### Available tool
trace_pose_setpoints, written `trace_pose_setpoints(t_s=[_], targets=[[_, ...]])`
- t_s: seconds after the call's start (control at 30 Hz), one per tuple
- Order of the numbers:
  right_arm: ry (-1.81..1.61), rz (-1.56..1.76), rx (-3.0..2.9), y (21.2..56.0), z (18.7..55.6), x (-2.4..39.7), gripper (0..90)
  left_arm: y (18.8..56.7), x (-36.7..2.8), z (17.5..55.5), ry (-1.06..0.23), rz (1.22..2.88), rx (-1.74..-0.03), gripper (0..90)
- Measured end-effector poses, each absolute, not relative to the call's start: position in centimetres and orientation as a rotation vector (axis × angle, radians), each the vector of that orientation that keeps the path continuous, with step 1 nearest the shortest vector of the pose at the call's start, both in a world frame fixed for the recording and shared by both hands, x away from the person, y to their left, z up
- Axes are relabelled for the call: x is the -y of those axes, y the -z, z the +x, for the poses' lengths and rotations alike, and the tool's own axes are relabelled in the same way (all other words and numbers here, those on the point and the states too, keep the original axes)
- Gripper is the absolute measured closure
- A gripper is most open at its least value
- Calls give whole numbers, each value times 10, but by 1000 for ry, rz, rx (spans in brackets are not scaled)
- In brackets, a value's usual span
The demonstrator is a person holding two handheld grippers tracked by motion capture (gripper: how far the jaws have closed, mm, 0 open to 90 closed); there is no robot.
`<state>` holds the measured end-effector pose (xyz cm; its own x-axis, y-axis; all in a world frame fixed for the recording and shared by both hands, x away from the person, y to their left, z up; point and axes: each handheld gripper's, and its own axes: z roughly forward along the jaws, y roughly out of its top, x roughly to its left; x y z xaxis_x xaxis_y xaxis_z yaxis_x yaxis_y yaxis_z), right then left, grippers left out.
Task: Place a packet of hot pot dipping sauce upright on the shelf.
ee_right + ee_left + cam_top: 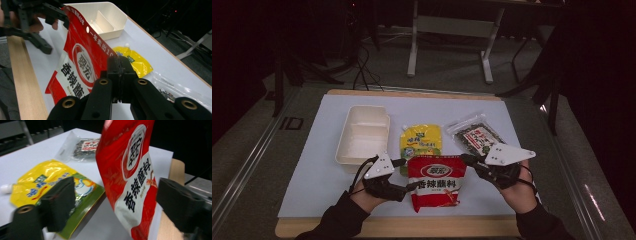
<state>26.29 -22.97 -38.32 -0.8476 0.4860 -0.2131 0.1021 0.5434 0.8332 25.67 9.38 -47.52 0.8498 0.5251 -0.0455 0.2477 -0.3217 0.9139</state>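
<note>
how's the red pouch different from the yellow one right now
The red printed plastic pouch is lifted upright, pinched at an edge by the right hand-held gripper; the yellow spouted plastic pouch lies flat and untouched on the white table mat. The red one looks larger. Both are glossy printed packs.

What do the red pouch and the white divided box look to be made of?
Red pouch: seemingly thin, glossy printed plastic film; it catches highlights and bends where the right tool pinches its edge. White divided box: apparently rigid, matte cream plastic with smooth moulded walls and rounded corners, though coated pulp can't be ruled out.
</note>
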Motion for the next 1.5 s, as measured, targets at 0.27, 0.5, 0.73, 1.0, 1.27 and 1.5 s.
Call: trace_pose_setpoints(t_s=[0.27, 0.5, 0.73, 1.0, 1.27, 1.5], targets=[[-1250, 460, -2358, 381, 258, 229, 893, 475, -77, 264, -242, 1931, -467, 576], [-1249, 455, -2361, 380, 259, 228, 890, 473, -75, 268, -198, 1959, -414, 842], [-1260, 472, -2368, 381, 260, 233, 867, 472, -74, 266, -171, 1953, -375, 900], [-1277, 508, -2425, 396, 267, 233, 580, 469, -71, 260, -161, 1959, -328, 900], [-1345, 468, -2513, 410, 272, 230, 463, 465, -68, 254, -148, 1953, -278, 900], [-1365, 424, -2592, 417, 275, 229, 532, 456, -70, 250, -175, 1925, -278, 900]])
